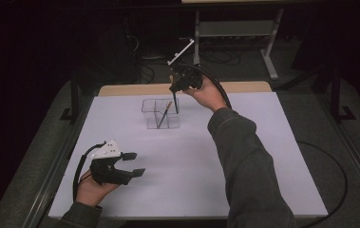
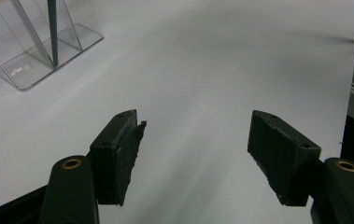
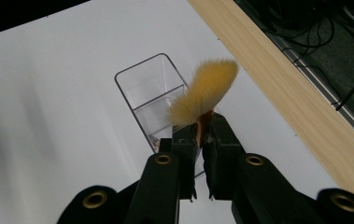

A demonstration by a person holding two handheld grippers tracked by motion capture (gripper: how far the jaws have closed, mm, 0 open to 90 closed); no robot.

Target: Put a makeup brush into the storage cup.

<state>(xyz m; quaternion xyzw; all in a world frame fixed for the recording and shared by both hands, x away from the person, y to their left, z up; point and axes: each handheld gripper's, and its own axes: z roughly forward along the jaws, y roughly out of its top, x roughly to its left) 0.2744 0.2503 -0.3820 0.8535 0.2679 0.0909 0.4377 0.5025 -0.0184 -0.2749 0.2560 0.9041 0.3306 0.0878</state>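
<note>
A clear plastic holder (image 1: 161, 114) with compartments stands on the white table top (image 1: 244, 156), back of centre. A brown-handled brush (image 1: 163, 115) leans inside it. Above the holder's right side, my right gripper (image 1: 174, 89) is shut on a second brush whose dark handle (image 1: 175, 102) points down into the holder. In the right gripper view the jaws pinch this brush (image 3: 205, 91) just below its yellow bristles, over the holder (image 3: 142, 81). My left gripper (image 1: 137, 164) rests at the near left, open with nothing between its jaws (image 2: 193, 154). It faces the holder (image 2: 34, 51).
A wooden strip (image 1: 244, 87) borders the table's far edge. Behind it stand a metal table frame (image 1: 268, 52) and cables on the dark floor. A black cable (image 1: 329, 171) loops off the table's right side.
</note>
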